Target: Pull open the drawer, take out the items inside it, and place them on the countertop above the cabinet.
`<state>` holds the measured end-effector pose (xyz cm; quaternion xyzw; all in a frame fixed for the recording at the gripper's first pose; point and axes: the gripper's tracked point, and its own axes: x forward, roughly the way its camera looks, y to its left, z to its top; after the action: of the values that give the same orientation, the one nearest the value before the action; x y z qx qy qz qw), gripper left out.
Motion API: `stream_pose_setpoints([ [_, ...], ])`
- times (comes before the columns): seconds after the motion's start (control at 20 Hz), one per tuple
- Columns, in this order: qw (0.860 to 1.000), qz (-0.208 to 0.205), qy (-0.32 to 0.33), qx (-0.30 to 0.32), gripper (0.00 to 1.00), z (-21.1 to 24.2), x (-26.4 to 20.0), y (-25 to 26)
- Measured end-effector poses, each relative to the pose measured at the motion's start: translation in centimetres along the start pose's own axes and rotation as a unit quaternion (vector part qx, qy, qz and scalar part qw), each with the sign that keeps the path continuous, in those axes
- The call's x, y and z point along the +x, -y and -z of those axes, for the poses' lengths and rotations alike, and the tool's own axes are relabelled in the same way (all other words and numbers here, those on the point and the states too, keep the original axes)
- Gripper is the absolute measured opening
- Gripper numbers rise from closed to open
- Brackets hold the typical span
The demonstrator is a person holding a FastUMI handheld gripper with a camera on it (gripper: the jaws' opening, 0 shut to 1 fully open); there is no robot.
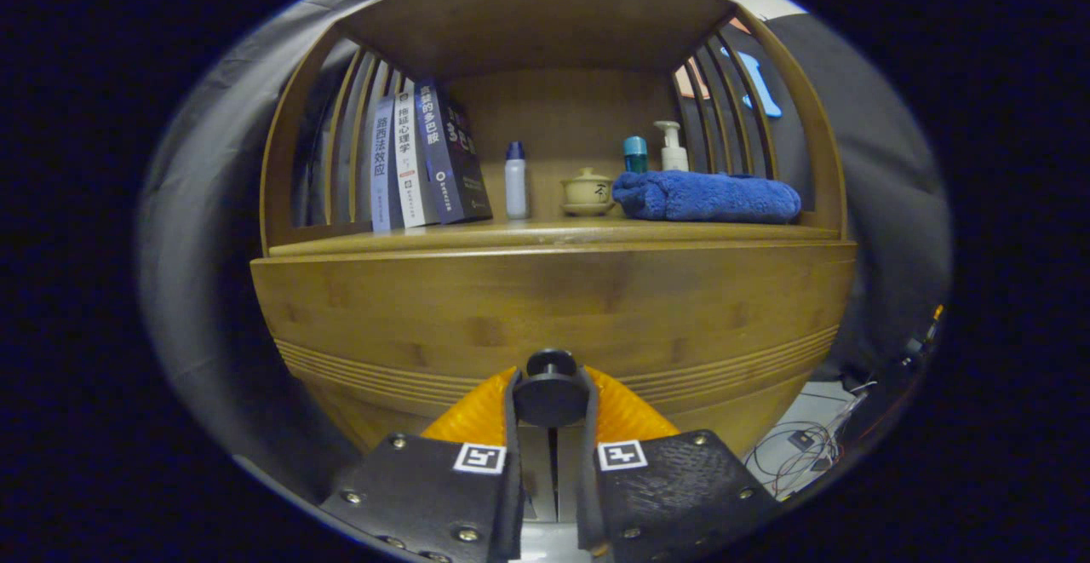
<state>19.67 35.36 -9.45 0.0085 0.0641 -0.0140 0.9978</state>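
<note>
A wooden cabinet stands straight ahead of me, its drawer front (553, 307) a wide plank with grooved lines along the bottom. A round dark knob (551, 393) sticks out of the drawer's lower middle. My gripper (551, 399) is shut on that knob, one finger pressing each side. The drawer looks closed and its inside is hidden. Above the drawer runs the countertop (545, 235), which forms the floor of an open shelf niche.
On the countertop stand three books (426, 158) at the left, a white bottle (516, 181), a lidded ceramic cup (587, 192), a folded blue towel (707, 197), a teal-capped bottle (634, 154) and a pump bottle (673, 147). Cables (805, 448) lie on the floor to the right.
</note>
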Motion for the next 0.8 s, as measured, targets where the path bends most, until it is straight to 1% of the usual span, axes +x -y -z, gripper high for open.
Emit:
stream_pose_setpoints([
  [0.1, 1.0, 0.001, -0.004, -0.009, 0.25, 0.4, -2.2, 0.2],
  [0.25, 1.0, -0.002, -0.004, -0.005, 0.25, 0.8, -5.6, -0.1],
  [0.45, 1.0, 0.018, 0.002, -0.001, 0.25, 1.7, -10.9, -0.1],
  [0.55, 1.0, 0.012, -0.001, 0.008, 0.25, 2.3, -12.8, -0.6],
  [0.8, 1.0, 0.012, -0.009, 0.005, 0.25, 3.9, -16.5, -0.7],
])
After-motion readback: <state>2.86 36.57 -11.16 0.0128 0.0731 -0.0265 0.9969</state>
